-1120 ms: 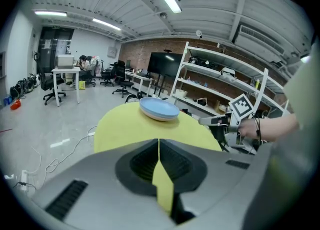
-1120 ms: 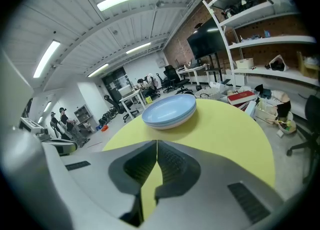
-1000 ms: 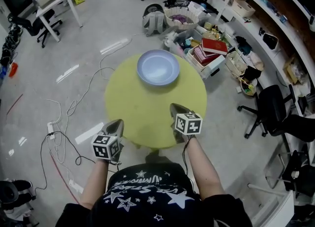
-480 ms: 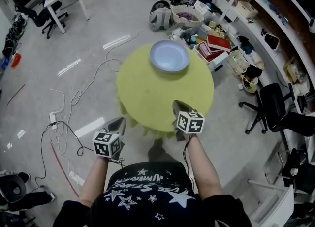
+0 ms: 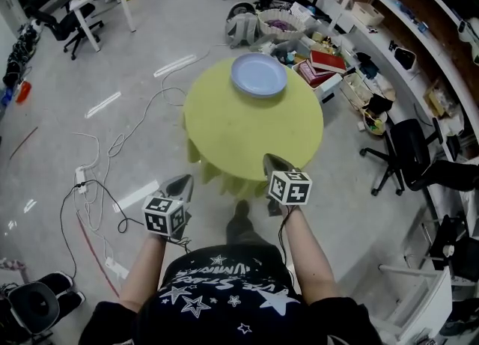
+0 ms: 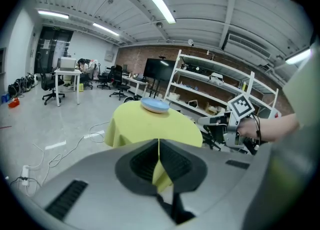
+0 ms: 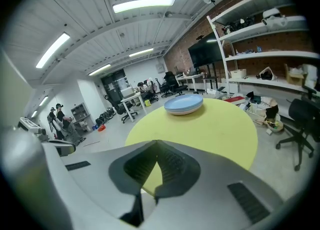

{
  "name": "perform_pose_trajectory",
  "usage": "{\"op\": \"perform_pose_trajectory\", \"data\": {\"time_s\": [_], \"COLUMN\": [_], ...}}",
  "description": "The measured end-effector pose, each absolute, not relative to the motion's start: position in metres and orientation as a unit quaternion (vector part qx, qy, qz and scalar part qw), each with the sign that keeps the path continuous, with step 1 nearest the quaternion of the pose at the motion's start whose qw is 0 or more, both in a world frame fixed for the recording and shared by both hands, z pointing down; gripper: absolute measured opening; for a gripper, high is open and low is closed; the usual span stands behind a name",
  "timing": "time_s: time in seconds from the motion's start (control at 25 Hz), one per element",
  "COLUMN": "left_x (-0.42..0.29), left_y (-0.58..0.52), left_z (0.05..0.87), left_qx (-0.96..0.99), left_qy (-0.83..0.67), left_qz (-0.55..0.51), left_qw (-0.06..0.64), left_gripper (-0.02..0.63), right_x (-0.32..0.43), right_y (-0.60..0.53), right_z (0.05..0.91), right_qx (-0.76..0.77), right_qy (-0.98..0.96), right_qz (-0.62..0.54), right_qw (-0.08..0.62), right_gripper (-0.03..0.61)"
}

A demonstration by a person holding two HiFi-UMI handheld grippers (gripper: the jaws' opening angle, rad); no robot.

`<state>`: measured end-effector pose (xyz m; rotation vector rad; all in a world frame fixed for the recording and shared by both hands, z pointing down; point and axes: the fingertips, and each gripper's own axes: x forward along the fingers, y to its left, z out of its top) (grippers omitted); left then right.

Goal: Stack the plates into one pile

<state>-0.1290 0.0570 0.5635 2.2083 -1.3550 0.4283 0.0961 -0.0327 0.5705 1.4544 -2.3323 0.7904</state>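
Plates in one pile on one table; left tool, right tool both closed, empty.

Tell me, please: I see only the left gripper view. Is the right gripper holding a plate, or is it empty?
Observer: Empty. In the right gripper view, the fingers of the right gripper are shut together with nothing between them.
Operator: Does any plate lie alone somewhere on the table?
Observer: No. The head view shows the whole top of the yellow table, and only the blue plates sit on it, near its far edge.
Operator: Is that one plate or a pile?
Observer: A pile. The right gripper view shows several rims lying one on another.
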Motion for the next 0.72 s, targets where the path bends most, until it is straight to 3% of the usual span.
{"op": "perform_pose_trajectory", "data": {"time_s": [0.72], "left_x": [-0.134], "left_y": [0.16], "left_z": [0.551], "left_qx": [0.826], "left_qy": [-0.49], "left_qz": [0.14], "left_qw": [0.24], "left_gripper": [0.02], "right_x": [0.082], "right_y": [0.092], "right_z": [0.568], "right_qx": [0.511], "right_qy": [-0.806], "right_qz": [0.268], "right_qw": [0.134], "right_gripper": [0.015]}}
